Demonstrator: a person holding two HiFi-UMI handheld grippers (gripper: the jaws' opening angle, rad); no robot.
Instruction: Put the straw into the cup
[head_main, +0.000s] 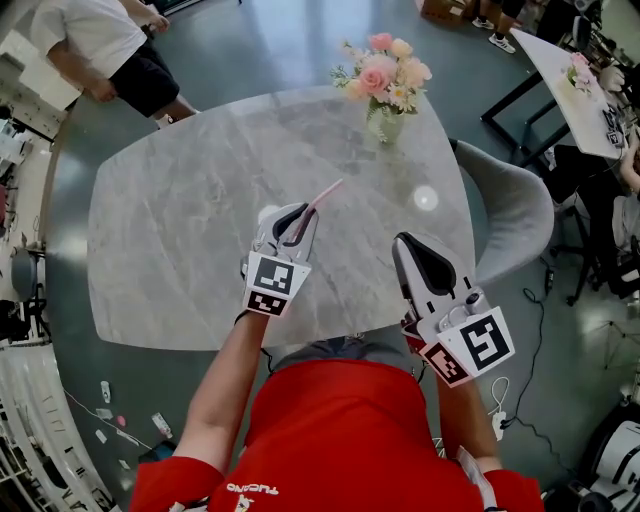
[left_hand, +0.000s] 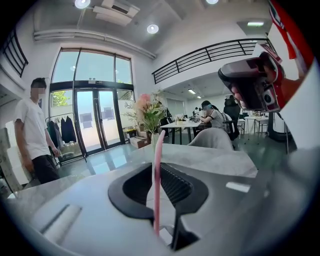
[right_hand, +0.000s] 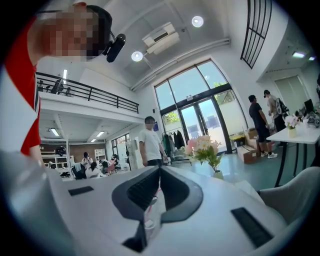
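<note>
A thin pink straw (head_main: 322, 198) sticks up and forward out of my left gripper (head_main: 297, 222), which is shut on its lower end over the near middle of the grey marble table (head_main: 180, 230). In the left gripper view the straw (left_hand: 158, 170) stands upright between the closed jaws of the left gripper (left_hand: 165, 200). My right gripper (head_main: 420, 262) hovers over the table's near right edge. In its own view the right gripper (right_hand: 152, 200) has its jaws pinched on a small clear cup (right_hand: 149, 216), mostly hidden between them. The cup does not show in the head view.
A vase of pink flowers (head_main: 385, 85) stands at the table's far side. A grey chair (head_main: 510, 210) sits at the right edge. A person in a white shirt (head_main: 110, 50) stands beyond the far left corner. Another table (head_main: 580, 80) is at the far right.
</note>
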